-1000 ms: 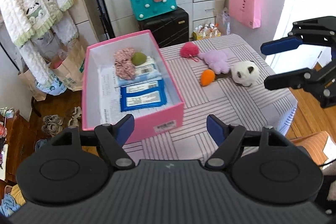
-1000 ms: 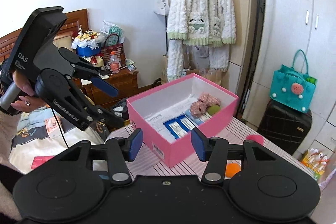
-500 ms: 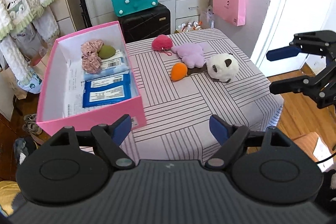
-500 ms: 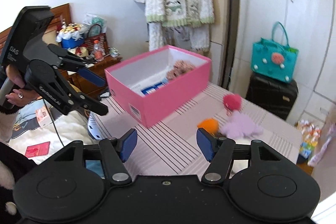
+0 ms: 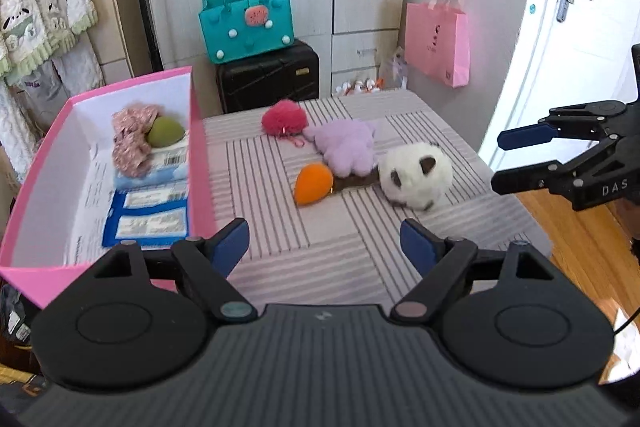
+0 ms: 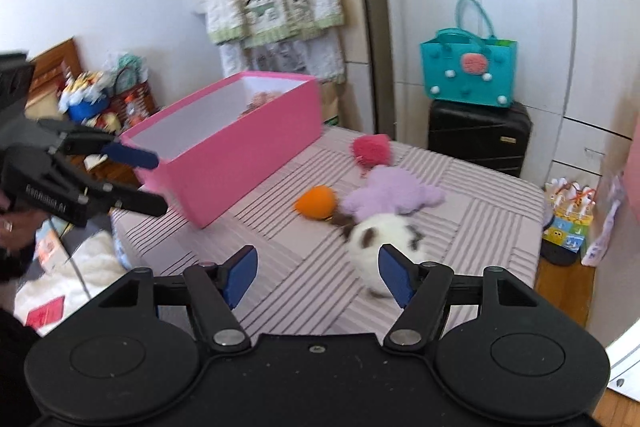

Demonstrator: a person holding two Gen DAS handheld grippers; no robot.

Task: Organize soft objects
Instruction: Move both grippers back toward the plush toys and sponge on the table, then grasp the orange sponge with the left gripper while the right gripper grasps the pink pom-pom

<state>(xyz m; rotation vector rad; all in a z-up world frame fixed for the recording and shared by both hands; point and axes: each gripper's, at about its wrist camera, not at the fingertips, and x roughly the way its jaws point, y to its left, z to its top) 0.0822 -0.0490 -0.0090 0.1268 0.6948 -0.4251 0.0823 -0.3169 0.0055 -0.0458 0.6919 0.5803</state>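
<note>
Both tools were empty at inspection. The right hand-held gripper (image 6: 316, 273) stood with its jaws well apart, having just been opening, with nothing between them. The left hand-held gripper (image 5: 324, 243) was likewise wide and had also been opening, over bare striped cloth.

Nearest the right tool, at about 1 o'clock from its jaw gap, lay the white panda plush (image 6: 380, 239), partly hidden behind the right-side pad. It rested on the counter (image 5: 280, 227). Judgement: this is the likely first pick, and the approach should be re-centred rightward so that the plush sits squarely between the pads before closing.

Just beyond it lay the orange teardrop sponge (image 5: 313, 183) and the lilac plush (image 5: 349, 147), touching or nearly so, with a dark strip running between the sponge and the panda. What that strip belongs to could not be determined; a lift of the panda may drag it.

Further off, at 12 o'clock in the left view, sat the red pompom (image 5: 284, 117).

The pink box (image 5: 198, 147) stood at 10 o'clock of the left tool, already holding a pink scrunchie (image 5: 130, 139), a green sponge (image 5: 165, 131) and blue packets (image 5: 146, 221).

Recommendation: grip the plush body mid-bulk, close gently, lift clear of the box wall and release over the free floor at the near end.
</note>
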